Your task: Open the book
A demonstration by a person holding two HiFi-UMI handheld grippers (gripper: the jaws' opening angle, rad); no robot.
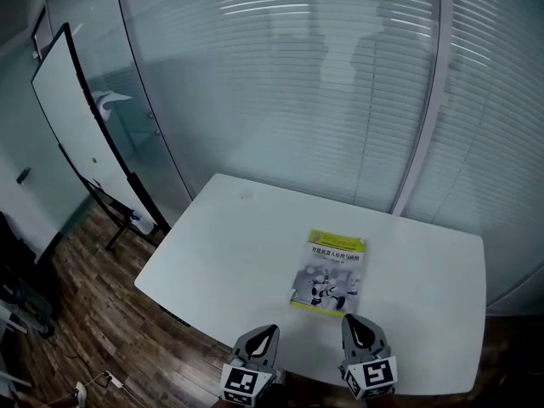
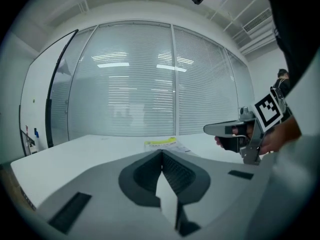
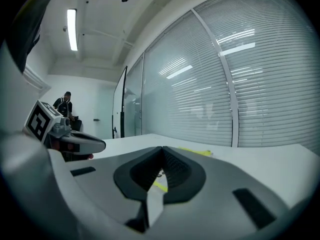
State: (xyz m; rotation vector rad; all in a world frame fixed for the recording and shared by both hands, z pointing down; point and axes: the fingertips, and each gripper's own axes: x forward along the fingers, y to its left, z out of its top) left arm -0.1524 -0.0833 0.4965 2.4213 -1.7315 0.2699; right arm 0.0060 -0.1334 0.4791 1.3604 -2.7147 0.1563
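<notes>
A closed book [image 1: 328, 272] with a yellow-green top band and a grey picture cover lies flat on the white table [image 1: 229, 236], right of its middle. My left gripper [image 1: 265, 331] is at the table's near edge, left of the book, its jaws shut with nothing between them. My right gripper [image 1: 355, 323] is just below the book's near edge, jaws together and empty. In the left gripper view the book [image 2: 161, 143] lies ahead beyond my gripper [image 2: 162, 152], and the right gripper [image 2: 235, 129] shows at the right. In the right gripper view the book [image 3: 196, 152] shows past my gripper [image 3: 162, 149].
A whiteboard on a stand [image 1: 81, 134] leans at the far left on the wooden floor [image 1: 93, 330]. Glass walls with blinds [image 1: 340, 83] run behind the table. A person [image 3: 64, 104] stands far off in the right gripper view.
</notes>
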